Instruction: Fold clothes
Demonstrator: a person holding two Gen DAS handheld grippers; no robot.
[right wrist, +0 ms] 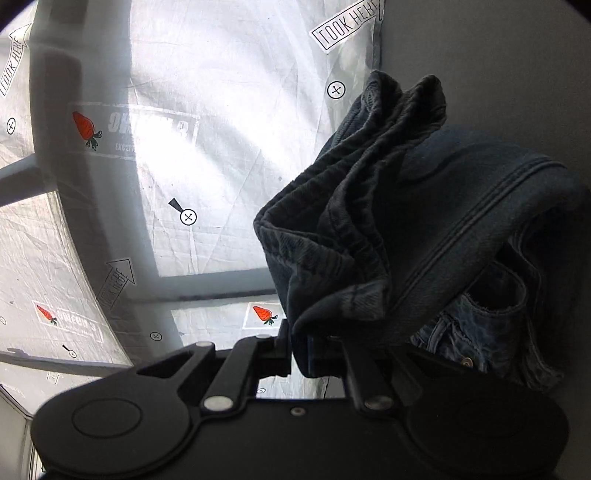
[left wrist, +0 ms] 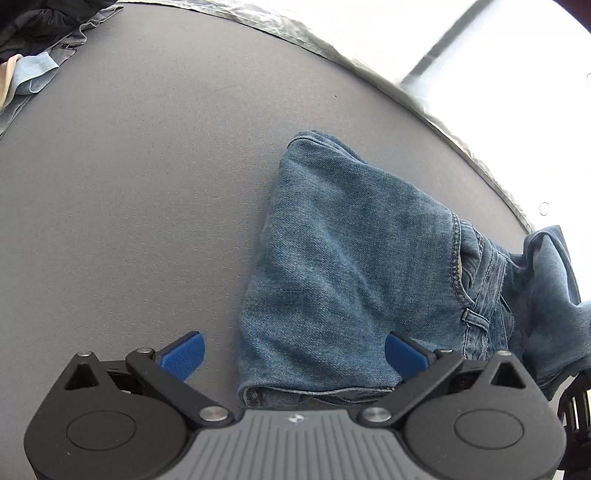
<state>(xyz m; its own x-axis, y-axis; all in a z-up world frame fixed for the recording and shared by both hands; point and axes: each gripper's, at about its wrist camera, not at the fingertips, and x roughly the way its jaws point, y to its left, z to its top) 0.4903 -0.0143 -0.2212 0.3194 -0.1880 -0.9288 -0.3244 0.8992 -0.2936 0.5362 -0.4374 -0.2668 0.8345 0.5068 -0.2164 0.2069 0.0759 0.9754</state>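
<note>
The only words that read clearly stand on the crinkled white printed sheet [right wrist: 229, 110] in the right wrist view. "LOOK HERE" sits inside an outlined arrow-shaped banner [right wrist: 345, 27] near the top, upside down. The same words fill a second outlined arrow [right wrist: 14, 62] at the left edge and a third outlined arrow [right wrist: 116, 282] lower down. Beside a red strawberry picture [right wrist: 85, 127] is a grey boxed label [right wrist: 147, 131] whose lettering is too blurred to read. Small circled cross marks [right wrist: 336, 89] dot the sheet.

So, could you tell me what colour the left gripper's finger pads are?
Blue pads, clearest in the left wrist view.
</note>
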